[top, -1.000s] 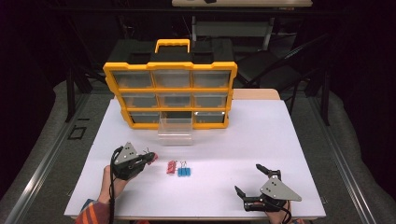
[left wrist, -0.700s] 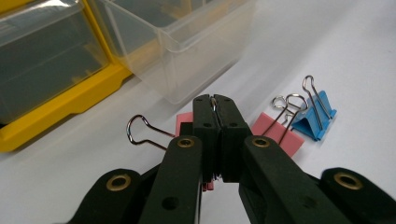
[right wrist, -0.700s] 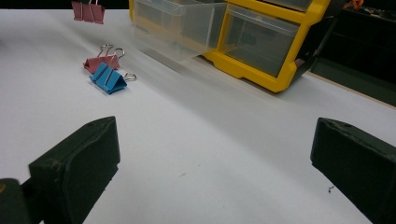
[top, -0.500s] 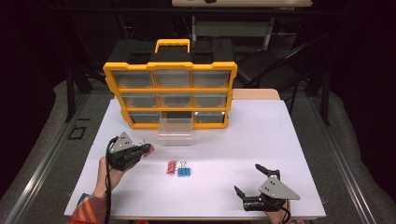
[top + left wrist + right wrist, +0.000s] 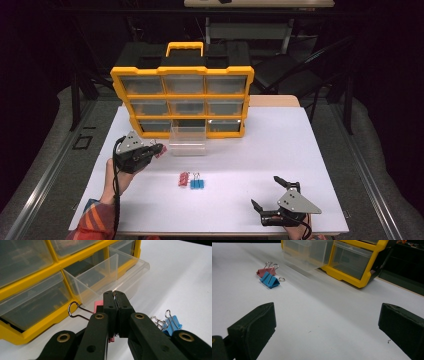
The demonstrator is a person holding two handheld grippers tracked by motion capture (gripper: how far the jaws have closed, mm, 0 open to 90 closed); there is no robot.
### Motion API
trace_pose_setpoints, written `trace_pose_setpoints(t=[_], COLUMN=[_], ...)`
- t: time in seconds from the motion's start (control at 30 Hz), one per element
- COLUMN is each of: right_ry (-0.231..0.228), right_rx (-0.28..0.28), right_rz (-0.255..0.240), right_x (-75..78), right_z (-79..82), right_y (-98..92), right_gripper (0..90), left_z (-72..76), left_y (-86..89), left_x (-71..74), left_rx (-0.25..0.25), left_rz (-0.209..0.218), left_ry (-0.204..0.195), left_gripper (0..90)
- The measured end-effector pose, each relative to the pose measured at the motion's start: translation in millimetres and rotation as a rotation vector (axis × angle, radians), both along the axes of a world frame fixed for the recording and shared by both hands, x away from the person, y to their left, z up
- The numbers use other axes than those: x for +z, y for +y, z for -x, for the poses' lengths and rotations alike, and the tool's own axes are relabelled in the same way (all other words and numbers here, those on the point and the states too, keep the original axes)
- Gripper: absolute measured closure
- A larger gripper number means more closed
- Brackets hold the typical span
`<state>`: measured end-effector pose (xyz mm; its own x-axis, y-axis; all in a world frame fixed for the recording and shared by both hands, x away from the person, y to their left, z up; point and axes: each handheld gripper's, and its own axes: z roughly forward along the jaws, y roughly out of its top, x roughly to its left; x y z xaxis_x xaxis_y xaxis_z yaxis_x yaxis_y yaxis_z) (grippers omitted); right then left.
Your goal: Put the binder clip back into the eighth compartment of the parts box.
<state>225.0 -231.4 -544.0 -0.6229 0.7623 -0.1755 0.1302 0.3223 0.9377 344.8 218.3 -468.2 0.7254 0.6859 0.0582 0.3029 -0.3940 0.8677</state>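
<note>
White table (image 5: pixel 310 150): left gripper (image 5: pixel 115 296) pinches pink binder clip (image 5: pixel 98 306) (wire handles).

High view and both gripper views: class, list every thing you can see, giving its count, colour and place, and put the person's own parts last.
Organiser case: one, yellow frame with clear drawers, upright at the table's far edge.
Pulled-out drawer: one, clear, bottom middle slot.
Binder clip held: one, pink, in the left gripper's jaws beside the drawer.
Binder clips on the table: one pink, one blue, side by side mid-table.
Table: one, white.
Left gripper: black, shut on the pink clip.
Right gripper: black, jaws wide open, near right corner.
Left hand: one, striped sleeve.
</note>
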Motion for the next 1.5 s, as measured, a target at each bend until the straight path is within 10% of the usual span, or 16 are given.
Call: trace_pose_setpoints(t=[0.57,1.17,1.5], right_ry=[0.007,0.007,0.012], right_rx=[-0.001,0.008,0.008], right_rz=[-0.003,0.000,0.005], right_x=[-0.5,-0.2,-0.3], right_z=[-0.5,0.1,0.0], right_y=[0.0,-0.2,-0.3], right_gripper=[0.8,0.9,1.0], left_z=[-11.6,-25.3,-38.3], left_y=[-4.7,-25.6,-38.0], left_x=[20.5,12.0,-2.0], left_rx=[0.006,0.010,-0.012], left_rz=[0.067,0.111,0.129], left_ry=[-0.078,-0.144,-0.119], left_gripper=[88.3,88.4,88.3])
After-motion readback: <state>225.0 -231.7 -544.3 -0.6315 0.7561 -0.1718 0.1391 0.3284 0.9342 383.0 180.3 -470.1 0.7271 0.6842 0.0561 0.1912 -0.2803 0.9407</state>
